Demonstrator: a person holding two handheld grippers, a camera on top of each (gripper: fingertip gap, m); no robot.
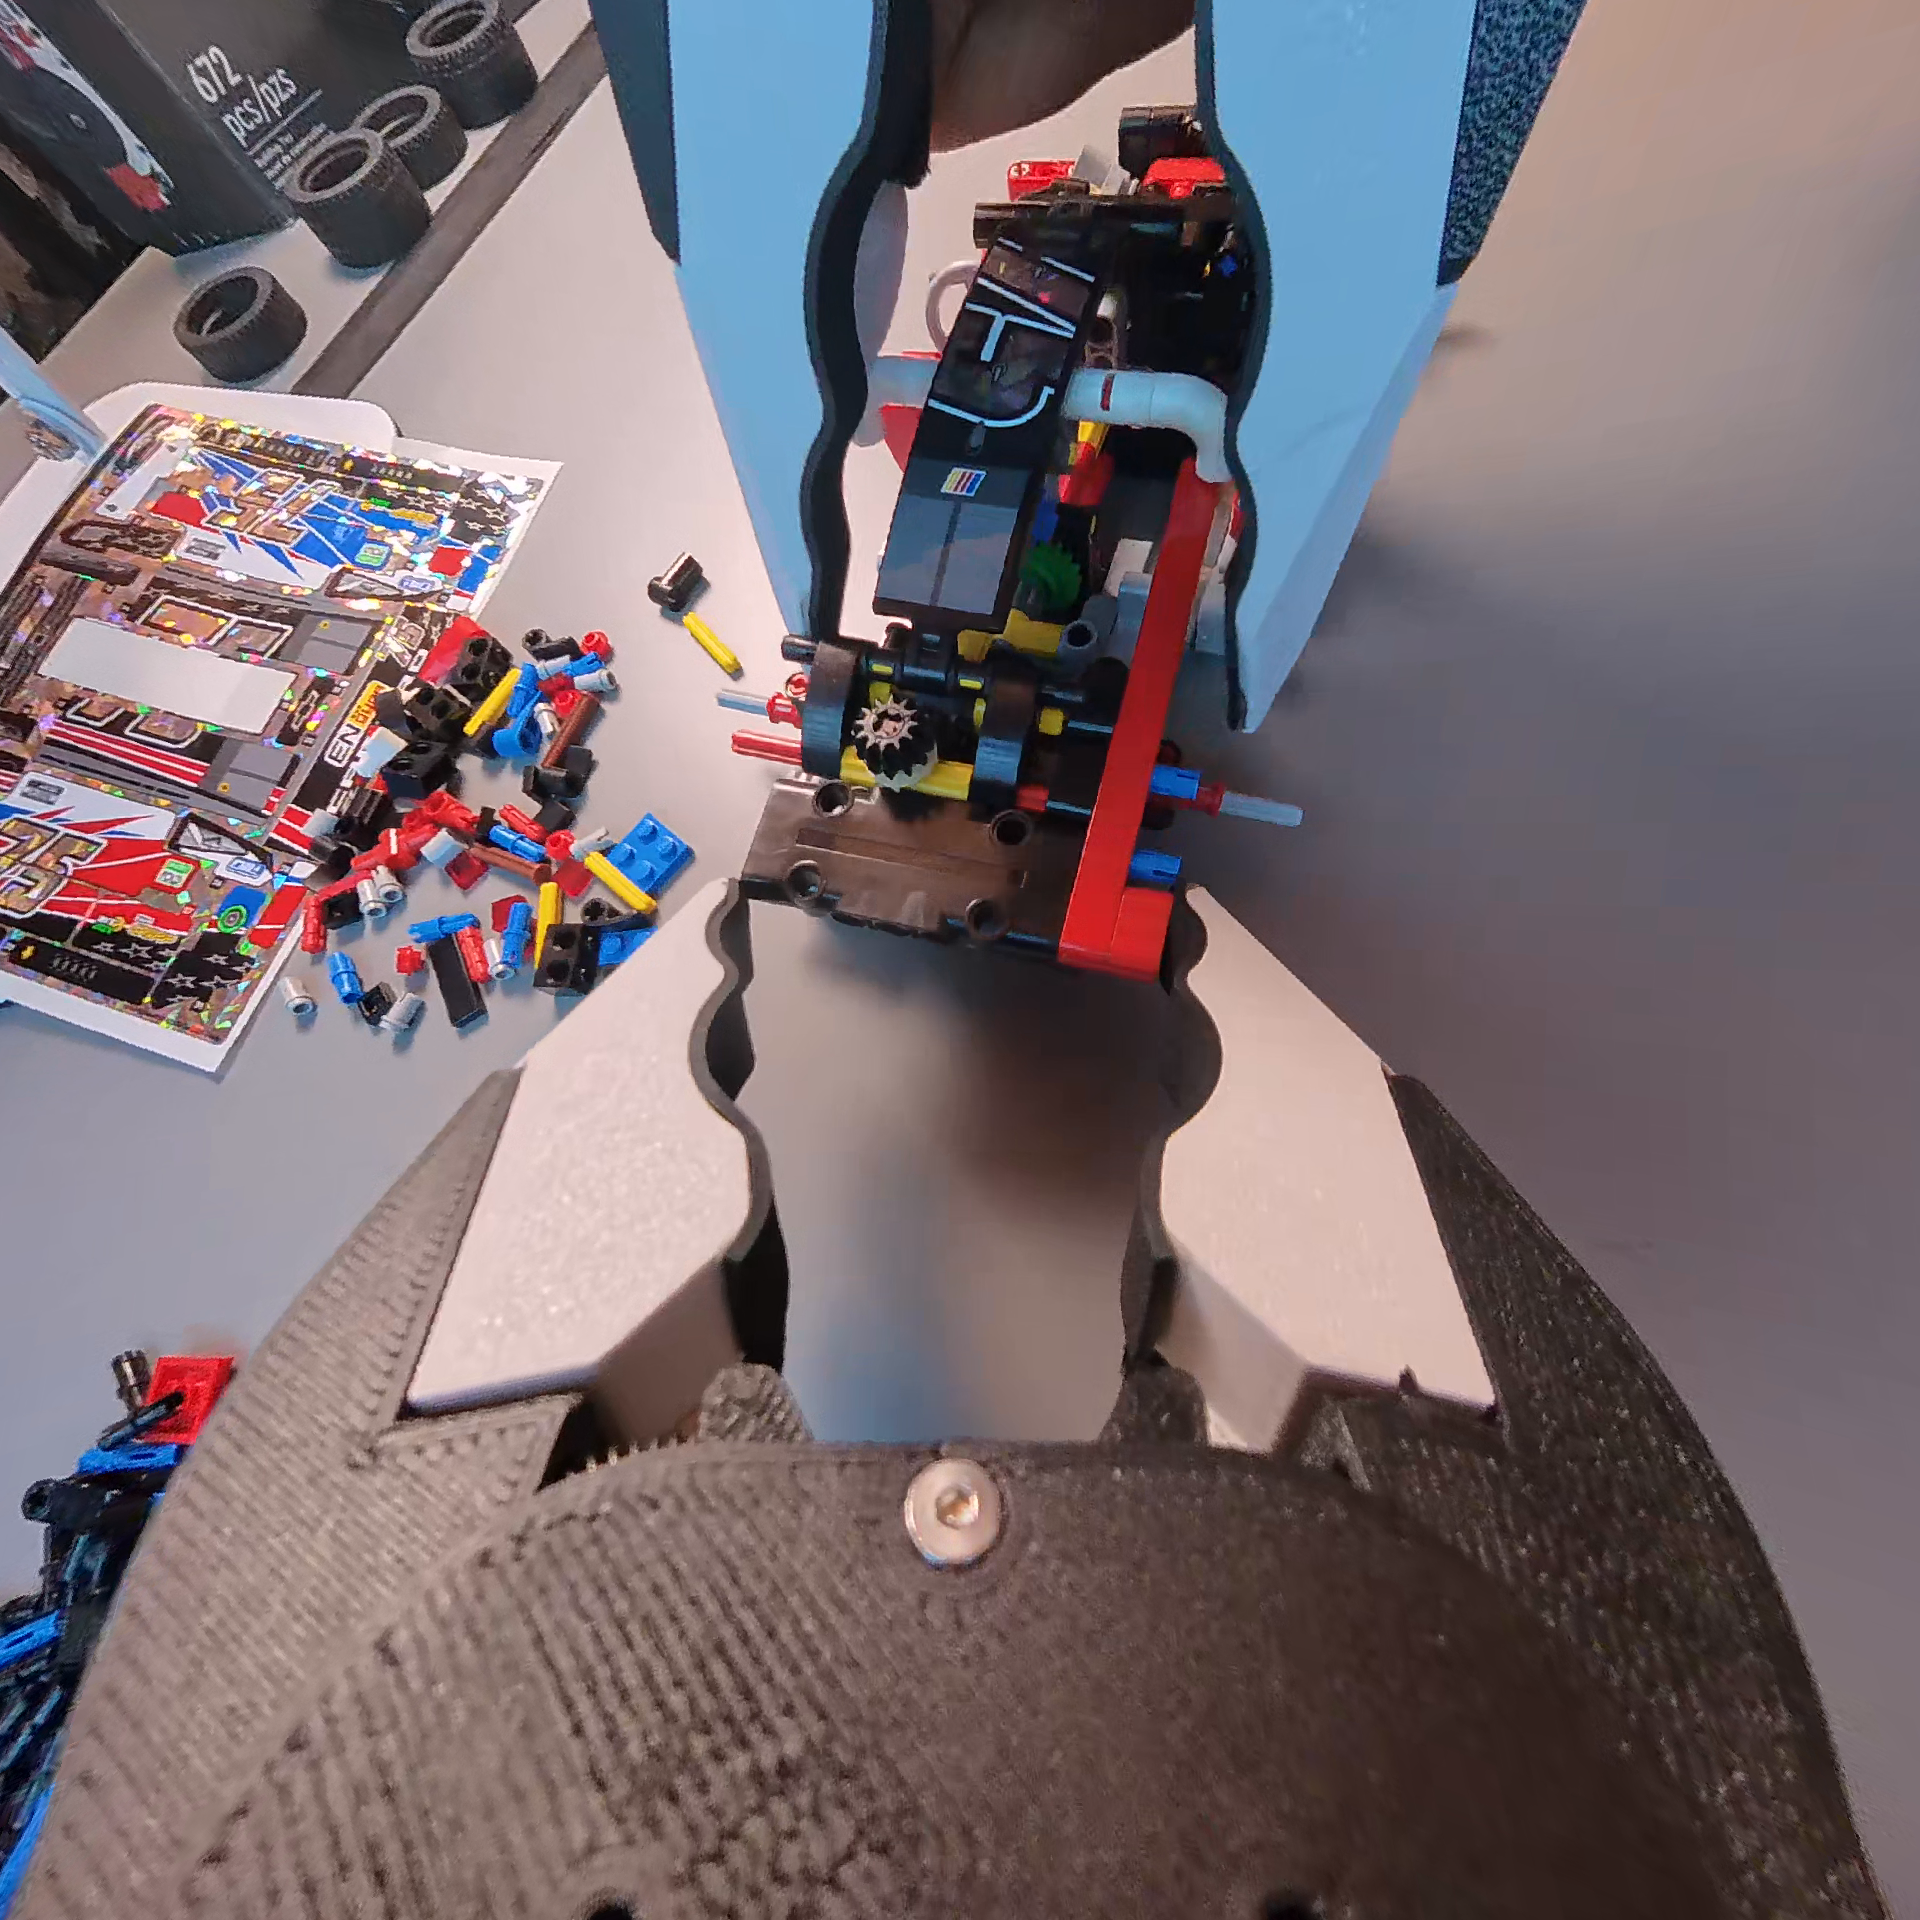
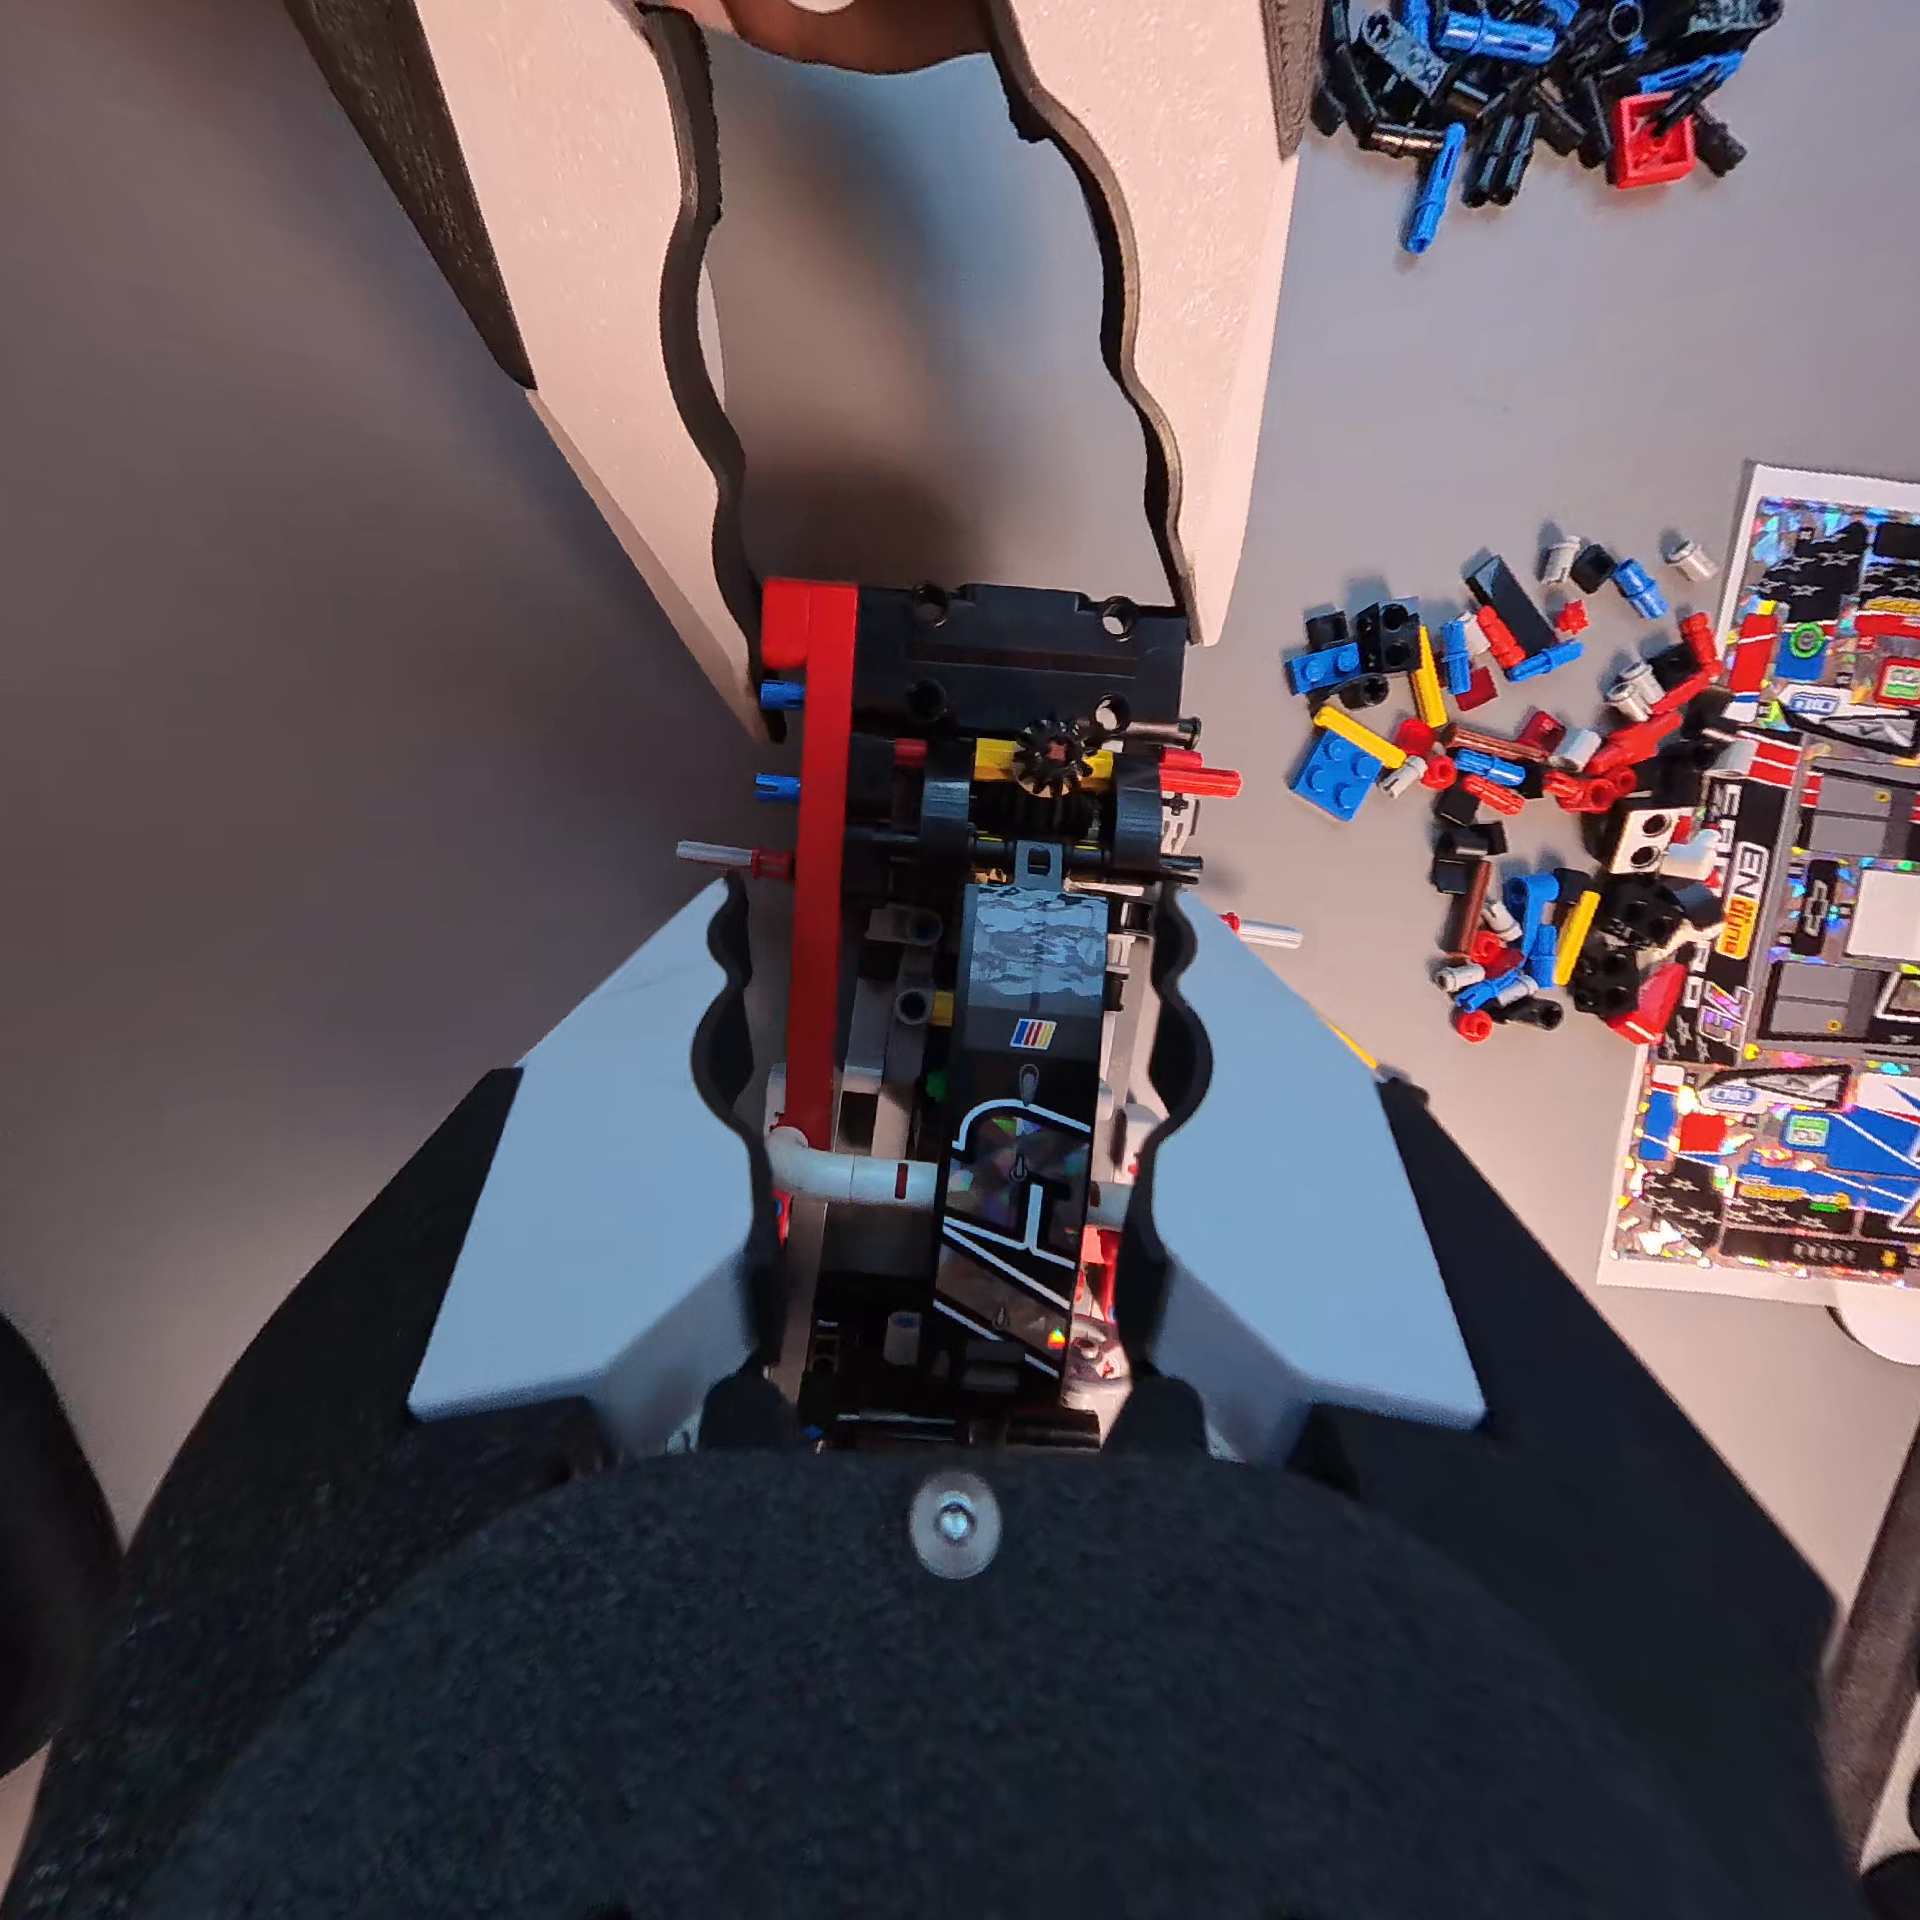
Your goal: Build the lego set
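Observation:
The part-built lego car (image 1: 997, 644) is black with a long red side beam, a white tube and a small black gear. It is held above the grey table. My right gripper (image 2: 951, 909) is shut on its body, a finger on each side; it enters the left wrist view (image 1: 1029, 665) from the top. My left gripper (image 1: 956, 914) faces it from the opposite end. Its two fingertips sit against the sides of the car's black plate end, by the red beam's foot. It shows in the right wrist view (image 2: 977, 665) at the top.
A pile of small loose pieces (image 1: 488, 810) (image 2: 1538, 810) lies beside a shiny sticker sheet (image 1: 177, 707) (image 2: 1818, 935). Black tyres (image 1: 364, 187) and the set's box (image 1: 135, 104) stand at the far left. A heap of black and blue pins (image 2: 1527, 83) lies by the left gripper. The tips of both grippers are at nearly the same place.

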